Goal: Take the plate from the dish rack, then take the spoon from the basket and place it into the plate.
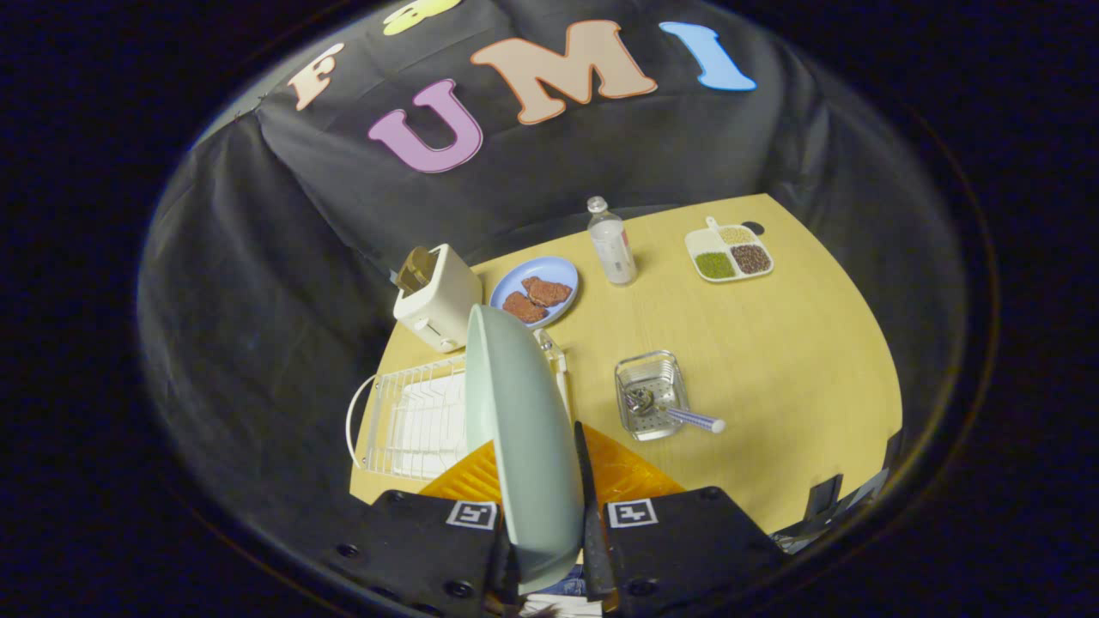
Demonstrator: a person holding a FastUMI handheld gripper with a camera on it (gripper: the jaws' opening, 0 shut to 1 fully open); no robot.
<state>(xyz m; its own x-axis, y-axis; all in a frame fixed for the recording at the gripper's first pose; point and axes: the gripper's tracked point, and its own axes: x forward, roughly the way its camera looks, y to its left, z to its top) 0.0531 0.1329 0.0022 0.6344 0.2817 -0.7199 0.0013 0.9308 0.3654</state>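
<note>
From the gripper view, the gripper (549,549) is pinching the plate (524,446): its two fingers press on either side of the plate's lower edge, one finger (586,506) showing as a thin dark blade against the plate's right face, the other against the left. The pale grey-green plate stands on edge between the fingers, rising up and away from them, its top rim reaching the level of the toaster (435,296).

Behind and left of the plate sits the white wire rack (412,421), on the near left part of the yellow table (773,369). I cannot tell whether the plate's edge touches the rack wires.

To the right of the plate, ahead of the fingers, stands the small clear basket (650,395). The spoon (678,414) lies in it, bowl down inside, handle leaning out over the basket's near right rim.

Beyond the rack is the toaster with a slice in its slot. Just right of it lies a blue dish (537,292) with brown pieces of food. Farther right stands a bottle (611,242), upright, and well beyond that a white tray (728,251) with four compartments of grains, near the table's far edge.
</note>
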